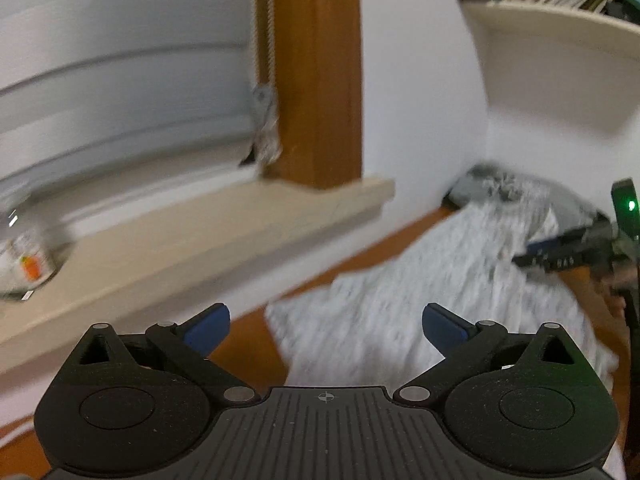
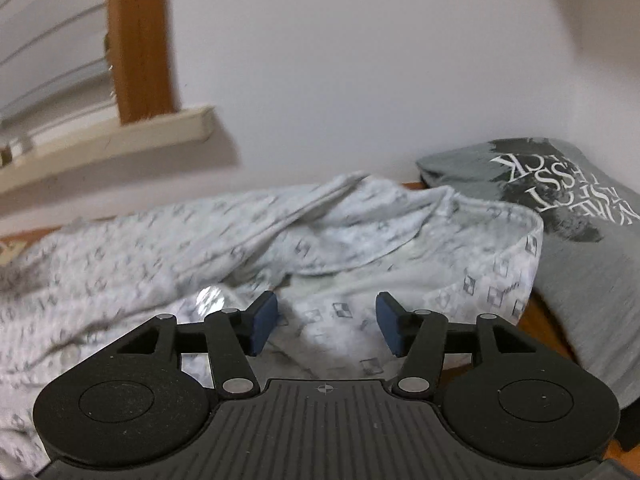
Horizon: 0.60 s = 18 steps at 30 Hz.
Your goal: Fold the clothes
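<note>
A: So, where does the white cotton garment with the small grey square print [image 2: 360,248] lie relative to the fingers?

B: Rumpled on the brown wooden surface [image 1: 352,264], directly ahead of and beneath the right gripper [image 2: 326,326]. Its 2 blue pads [image 2: 264,322] stand partly apart with only loose cloth behind the gap; nothing is pinched. A curved hem runs just off the right fingertip.

A: And the left gripper [image 1: 326,330]?

B: Spread wide and empty. The garment's near corner lies ahead of its right pad, and its left pad points toward the wall. That view is blurred, so I can't read the cloth's edges there.

A: Then what's the step, in your judgement?

B: Taking fresh holds for the next fold, probably. I'd pick 1 edge for each gripper, not the bunched middle. The ridge of folds running away from the right fingers would trap layers if grabbed blind, so go for the hem beside the right fingertip and close on a single layer.

A: Anything nearby to mind?

B: Beyond the right fingers, to their right, sits a folded grey t-shirt with white lettering [image 2: 560,200], touching the white garment's far edge. Pull toward yourself so it isn't dragged. Left of both grippers is a pale beige window sill [image 1: 200,236], with a wooden window frame [image 1: 316,80] above it.
</note>
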Each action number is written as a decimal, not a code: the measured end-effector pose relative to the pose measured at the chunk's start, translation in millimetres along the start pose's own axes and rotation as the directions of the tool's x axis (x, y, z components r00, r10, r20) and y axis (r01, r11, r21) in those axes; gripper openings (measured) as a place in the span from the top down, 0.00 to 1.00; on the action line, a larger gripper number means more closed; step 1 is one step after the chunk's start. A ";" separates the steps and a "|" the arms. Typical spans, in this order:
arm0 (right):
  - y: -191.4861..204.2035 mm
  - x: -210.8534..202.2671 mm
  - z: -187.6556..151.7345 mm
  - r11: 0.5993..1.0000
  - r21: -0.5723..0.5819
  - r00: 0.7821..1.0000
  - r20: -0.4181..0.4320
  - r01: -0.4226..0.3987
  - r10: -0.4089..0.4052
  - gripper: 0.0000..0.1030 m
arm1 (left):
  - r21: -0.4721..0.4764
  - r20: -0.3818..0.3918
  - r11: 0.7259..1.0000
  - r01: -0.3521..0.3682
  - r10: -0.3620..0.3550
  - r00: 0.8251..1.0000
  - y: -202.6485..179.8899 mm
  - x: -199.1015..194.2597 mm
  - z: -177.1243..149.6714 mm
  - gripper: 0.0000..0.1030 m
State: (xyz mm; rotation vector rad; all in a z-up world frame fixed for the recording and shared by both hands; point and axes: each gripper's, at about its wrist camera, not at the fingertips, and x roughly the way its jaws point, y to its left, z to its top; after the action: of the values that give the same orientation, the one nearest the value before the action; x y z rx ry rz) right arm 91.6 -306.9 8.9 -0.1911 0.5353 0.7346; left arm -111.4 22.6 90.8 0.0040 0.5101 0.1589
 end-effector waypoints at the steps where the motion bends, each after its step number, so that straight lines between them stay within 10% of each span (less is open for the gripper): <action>1: 1.6 0.8 -1.4 1.000 -0.008 1.000 0.006 0.006 -0.006 0.47 | 0.005 -0.017 1.000 -0.003 0.003 1.000 2.4 -3.6 -7.6 0.03; 12: 76.0 -29.1 16.3 0.971 -0.142 0.980 0.025 -0.191 0.196 0.46 | -0.030 -0.092 0.997 -0.070 0.067 0.993 30.4 -47.5 -74.7 0.07; 18: 187.5 -39.3 9.2 0.842 -0.289 0.888 -0.080 -0.455 0.452 0.46 | -0.062 -0.085 0.982 -0.180 0.174 0.981 61.7 -76.7 -88.3 0.05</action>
State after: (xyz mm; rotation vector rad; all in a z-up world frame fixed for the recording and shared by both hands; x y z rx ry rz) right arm -56.6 -189.5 40.8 -0.3583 0.4786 1.2849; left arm -229.6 68.7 53.7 -0.0254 0.5836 0.3523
